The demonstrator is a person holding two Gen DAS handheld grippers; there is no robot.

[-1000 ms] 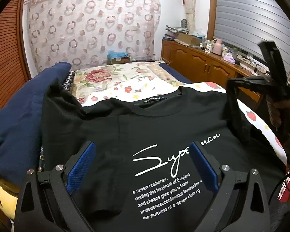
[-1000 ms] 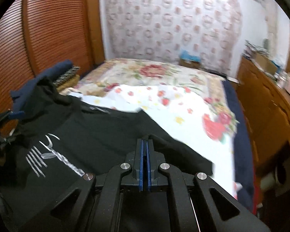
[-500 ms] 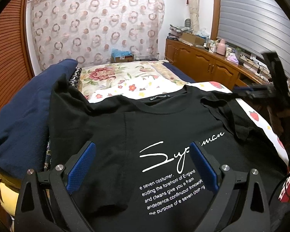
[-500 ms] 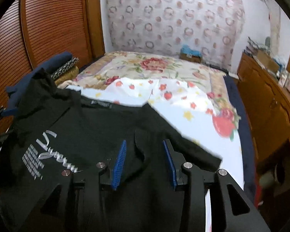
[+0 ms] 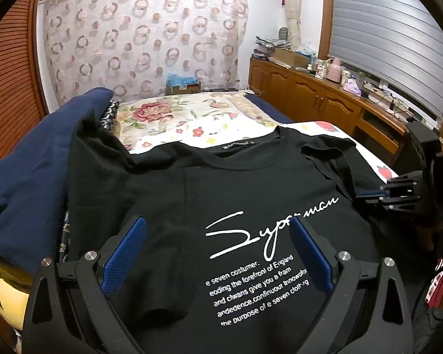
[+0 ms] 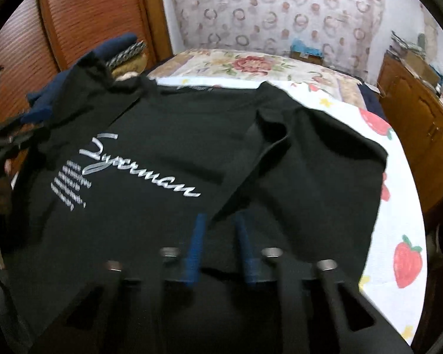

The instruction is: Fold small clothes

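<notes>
A black T-shirt (image 5: 245,183) with white "Superman" lettering lies chest up on the bed. Its right sleeve (image 6: 316,159) is folded in over the body. My left gripper (image 5: 217,253) hovers open above the lower chest, blue pads wide apart with nothing between them. My right gripper (image 6: 220,236) is low over the shirt's right side, just below the folded sleeve. Its jaws are closing, and a gap still shows between the blue pads, with the fabric's folded edge running into it. It also shows at the shirt's right edge as the right gripper (image 5: 366,191).
A navy blanket (image 5: 35,171) is piled at the shirt's left, with patterned cloth (image 5: 110,112) beside it. Strawberry-print sheet (image 6: 404,259) shows at the right bed edge. Wooden cabinets (image 5: 310,100) with clutter run along the right wall. A louvred wooden door (image 6: 82,20) stands left.
The right gripper, shut on the raised sleeve a second ago, let it go onto the shirt, sank toward the fabric, and its jaws have narrowed again. The left gripper stayed put.
</notes>
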